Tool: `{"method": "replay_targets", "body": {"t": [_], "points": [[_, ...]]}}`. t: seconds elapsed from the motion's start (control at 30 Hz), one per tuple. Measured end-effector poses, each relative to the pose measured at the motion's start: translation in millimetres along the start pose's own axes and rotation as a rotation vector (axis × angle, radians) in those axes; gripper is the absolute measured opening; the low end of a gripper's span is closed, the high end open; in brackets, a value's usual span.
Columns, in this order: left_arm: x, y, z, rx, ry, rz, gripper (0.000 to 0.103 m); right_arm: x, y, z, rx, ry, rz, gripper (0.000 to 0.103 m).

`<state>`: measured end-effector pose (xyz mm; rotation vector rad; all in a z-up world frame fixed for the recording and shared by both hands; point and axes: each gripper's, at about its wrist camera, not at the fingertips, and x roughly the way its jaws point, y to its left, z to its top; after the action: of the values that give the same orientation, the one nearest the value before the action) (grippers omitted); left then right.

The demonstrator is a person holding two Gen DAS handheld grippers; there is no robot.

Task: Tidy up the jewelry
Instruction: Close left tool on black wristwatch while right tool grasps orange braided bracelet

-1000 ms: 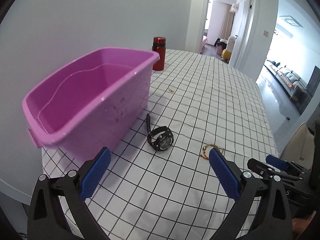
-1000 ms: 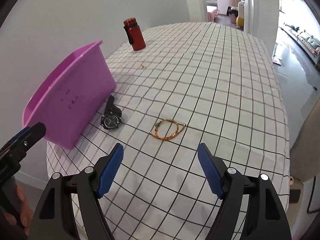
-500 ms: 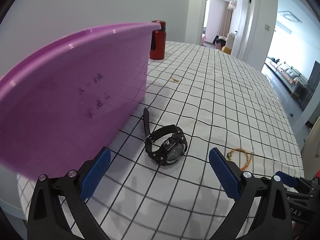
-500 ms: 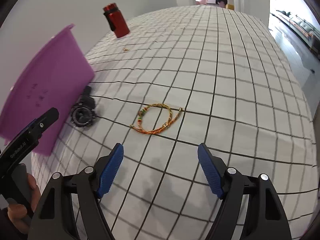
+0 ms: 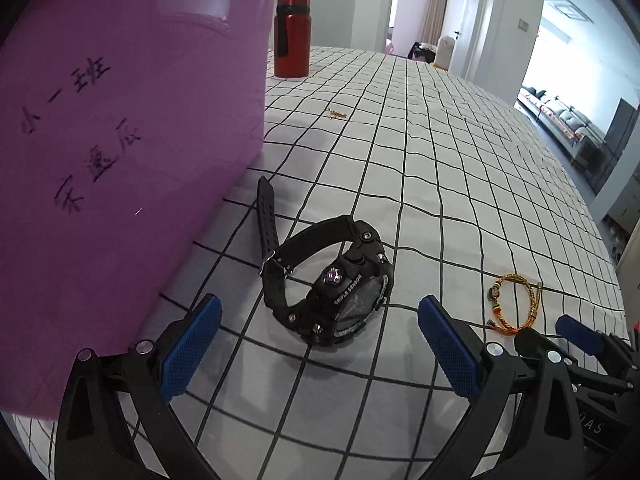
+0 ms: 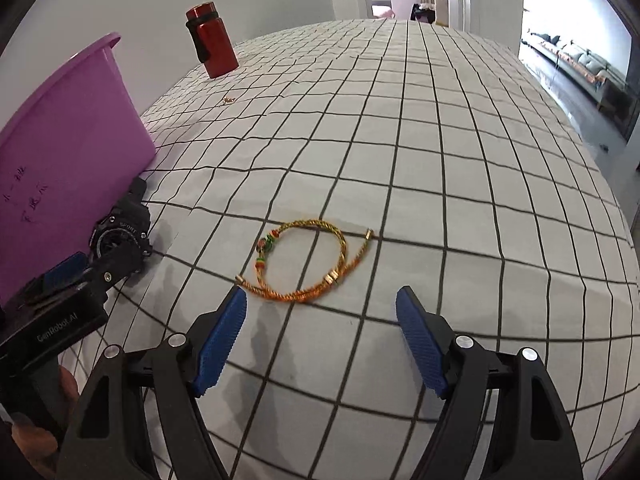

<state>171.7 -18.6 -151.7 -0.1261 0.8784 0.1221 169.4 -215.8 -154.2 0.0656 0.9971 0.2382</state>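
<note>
1. The left gripper (image 5: 318, 332) is being held spread, empty, around the near side of the black watch (image 5: 328, 280).
2. The right gripper (image 6: 320, 320) is being held spread just short of the bracelet (image 6: 308, 260).
3. A closing pinch is being called for; the purple bin (image 5: 120, 120) is standing left, for the drop.

The right gripper (image 6: 320, 320) is held wide open just short of a gold braided bracelet (image 6: 312, 264) laid on the checked tablecloth (image 6: 460, 160); a black watch (image 6: 120, 236) is seen beside the purple tub (image 6: 68, 152).
</note>
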Motion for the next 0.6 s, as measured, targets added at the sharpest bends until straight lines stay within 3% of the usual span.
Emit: {"method": "replay_targets", "body": {"t": [0.6], "points": [[28.6,-3.7,10.1,0.025,0.042,-0.002,0.097,20.5,16.3,14.9,-0.104,-0.018,-0.084,0.074]]}}
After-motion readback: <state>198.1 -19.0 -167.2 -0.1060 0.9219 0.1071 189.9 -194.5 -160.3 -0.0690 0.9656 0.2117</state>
